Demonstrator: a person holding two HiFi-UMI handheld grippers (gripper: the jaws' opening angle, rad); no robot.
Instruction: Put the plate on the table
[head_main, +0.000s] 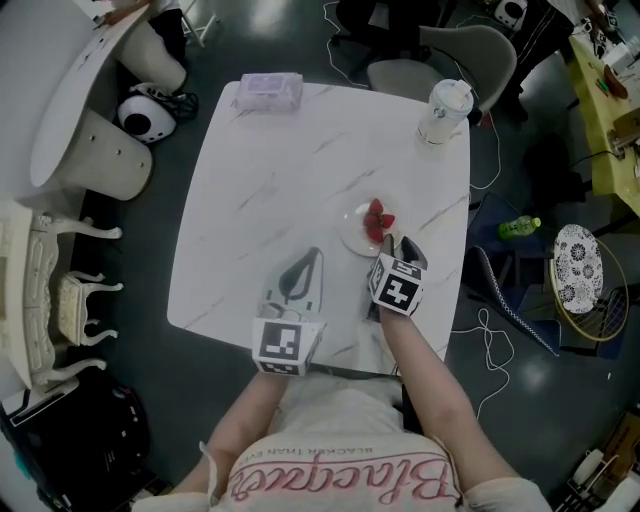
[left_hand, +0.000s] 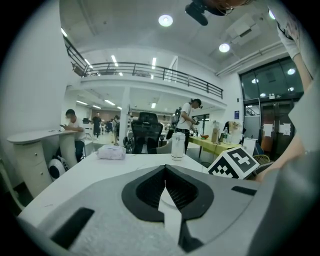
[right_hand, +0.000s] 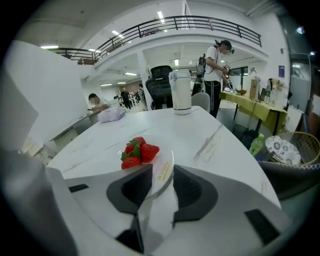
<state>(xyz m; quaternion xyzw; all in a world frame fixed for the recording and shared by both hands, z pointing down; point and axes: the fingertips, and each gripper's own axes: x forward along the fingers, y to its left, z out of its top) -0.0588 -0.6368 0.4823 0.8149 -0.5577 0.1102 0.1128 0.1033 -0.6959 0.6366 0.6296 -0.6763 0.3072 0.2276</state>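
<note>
A dark floor (head_main: 540, 130) runs all round. A curved white counter (head_main: 70, 110) stands at ten o'clock, an ornate white chair (head_main: 40, 290) at nine, a grey chair (head_main: 470, 45) at one and a yellow-green table (head_main: 600, 110) at two. Overhead are a railed balcony (left_hand: 150, 70) and round ceiling lights (left_hand: 165, 20).

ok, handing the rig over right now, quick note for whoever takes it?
Left gripper: jaws shut, empty, at the table's near edge.
Right gripper: jaws slightly apart around the plate's rim; can't tell if they pinch it.
Plate, with strawberries on it, looks set down on the table, right of centre.
Done: plate appears placed. Left: probably open the right jaws wider and back off without dragging the plate.
</note>
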